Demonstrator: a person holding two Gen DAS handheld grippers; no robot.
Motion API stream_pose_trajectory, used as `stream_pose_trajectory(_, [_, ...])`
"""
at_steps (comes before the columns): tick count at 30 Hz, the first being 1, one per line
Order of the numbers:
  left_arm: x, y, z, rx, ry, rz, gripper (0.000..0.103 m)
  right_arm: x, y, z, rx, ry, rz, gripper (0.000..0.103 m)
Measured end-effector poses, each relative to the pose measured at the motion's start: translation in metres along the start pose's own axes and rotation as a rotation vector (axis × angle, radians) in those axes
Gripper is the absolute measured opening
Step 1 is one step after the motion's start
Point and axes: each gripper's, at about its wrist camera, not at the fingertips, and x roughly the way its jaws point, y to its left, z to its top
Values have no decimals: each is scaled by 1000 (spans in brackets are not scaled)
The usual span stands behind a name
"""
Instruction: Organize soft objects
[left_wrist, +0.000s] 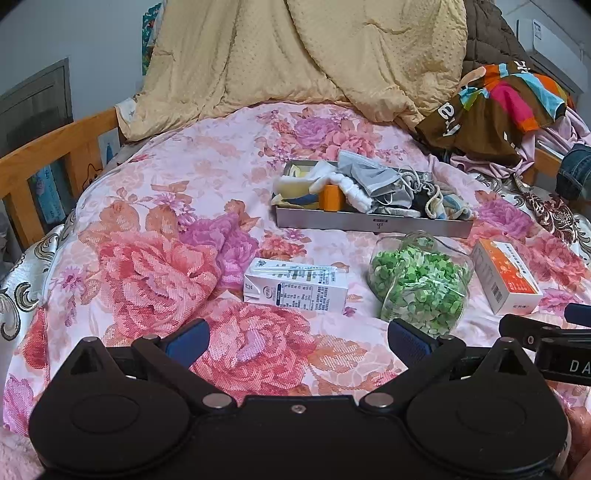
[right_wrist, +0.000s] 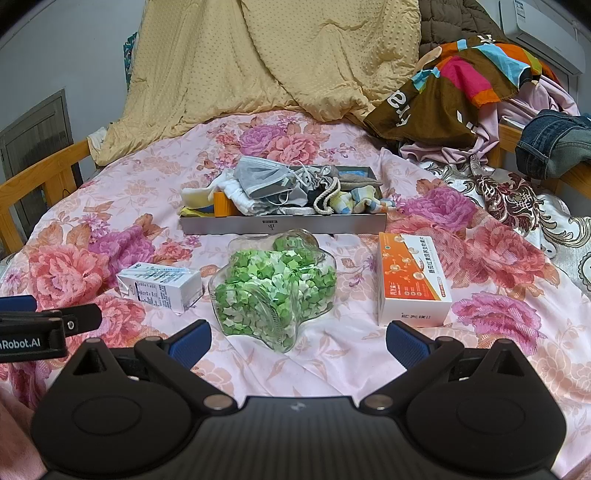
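Note:
A metal tray (left_wrist: 369, 224) (right_wrist: 280, 224) sits on the floral bedspread, piled with soft things: grey face masks (left_wrist: 373, 177) (right_wrist: 266, 177), white cloth (left_wrist: 352, 190), a drawstring pouch (right_wrist: 328, 199), small socks (right_wrist: 360, 201) and an orange block (left_wrist: 332, 197) (right_wrist: 223, 205). My left gripper (left_wrist: 299, 338) is open and empty, low over the bedspread in front of the milk carton (left_wrist: 295, 288). My right gripper (right_wrist: 297, 338) is open and empty just in front of the glass jar of green paper stars (right_wrist: 275, 288) (left_wrist: 419, 282).
An orange and white medicine box (right_wrist: 412, 280) (left_wrist: 508, 278) lies right of the jar. The milk carton also shows in the right wrist view (right_wrist: 160, 286). A yellow quilt (left_wrist: 295, 55) and a pile of clothes (right_wrist: 461, 85) lie behind. Wooden bed rails (left_wrist: 48, 155) stand at the left.

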Motion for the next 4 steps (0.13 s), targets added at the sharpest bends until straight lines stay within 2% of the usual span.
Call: stream_pose_trajectory(4, [1,0,1,-2,6,7,102,1,0,1,0,1,0,103])
